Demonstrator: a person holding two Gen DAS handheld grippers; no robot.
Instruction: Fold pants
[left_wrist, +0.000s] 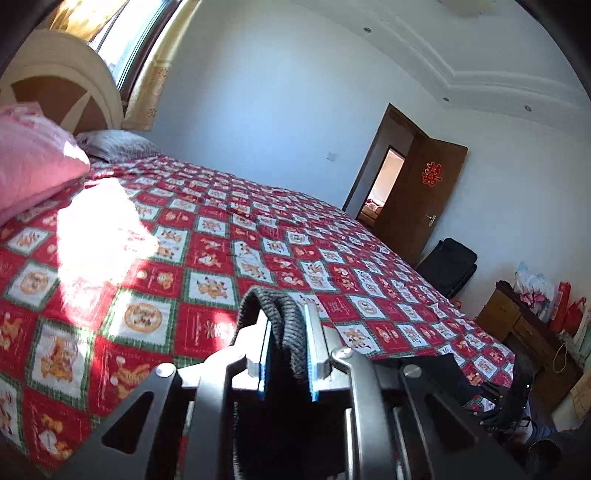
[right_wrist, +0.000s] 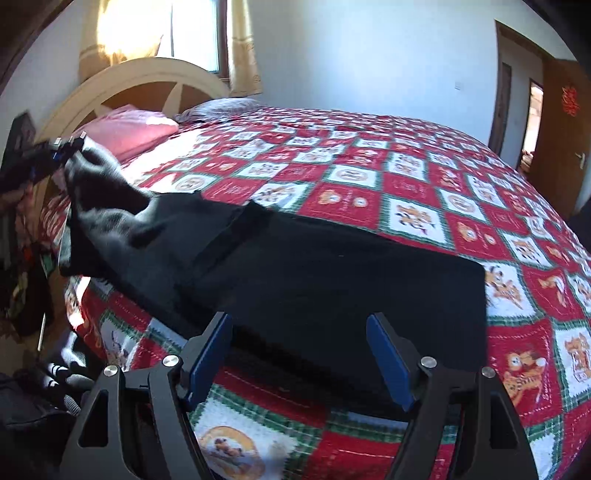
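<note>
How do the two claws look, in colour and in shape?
Both claws have black metal link arms with triangular cut-outs and silver round bolts. The left claw has silvery fingers edged in blue; the right claw has black fingers with flat blue pads.

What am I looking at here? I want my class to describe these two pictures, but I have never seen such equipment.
No robot is here: a person holds a two-finger gripper in each hand, and each gripper carries a wide-angle camera looking along its fingers. One picture comes from the left gripper, shut on a fold of dark fabric. The other comes from the right gripper, open and empty, above the near edge of black pants spread on a bed with a red patterned cover. At that picture's left edge, the other gripper lifts one end of the pants. A pink pillow lies by the headboard.
</note>
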